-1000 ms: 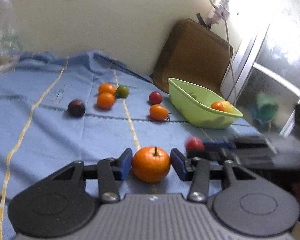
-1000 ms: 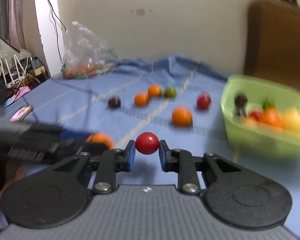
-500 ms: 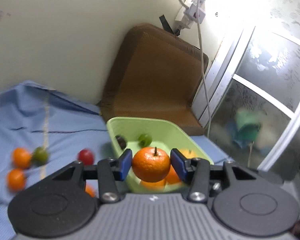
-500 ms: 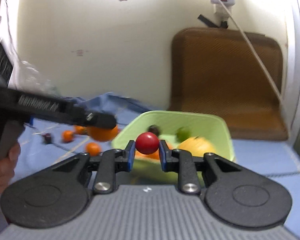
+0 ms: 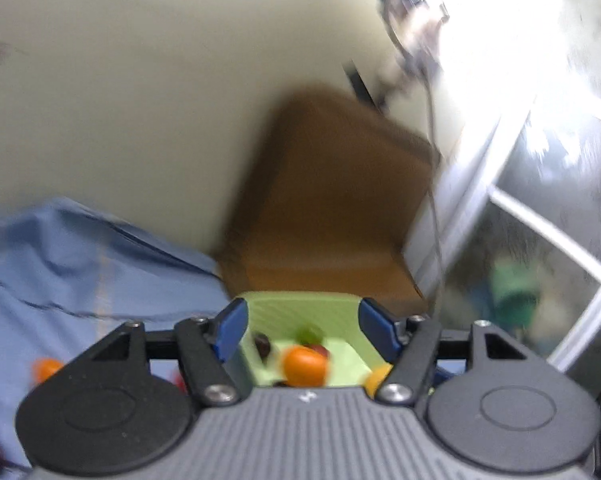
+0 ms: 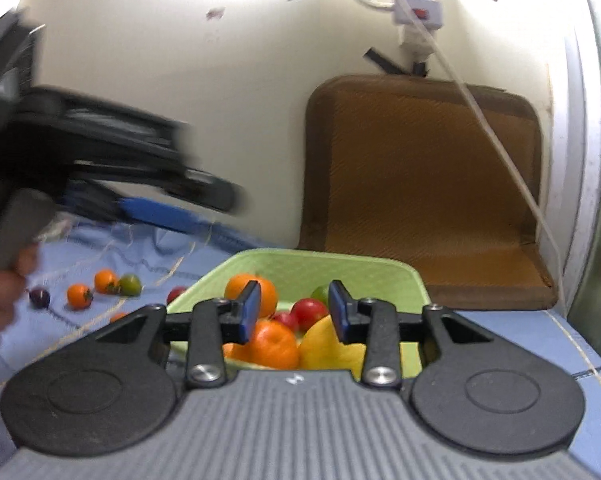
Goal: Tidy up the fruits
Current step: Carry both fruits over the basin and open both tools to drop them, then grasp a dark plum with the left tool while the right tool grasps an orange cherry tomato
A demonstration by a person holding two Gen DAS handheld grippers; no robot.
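Left gripper (image 5: 300, 322) and right gripper (image 6: 294, 306): jaws just opened, nothing between; basket (image 6: 340, 266) at 12 o'clock.

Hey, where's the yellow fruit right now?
In the right wrist view, the yellow fruit lies in the green basket, at its near right, beside an orange.
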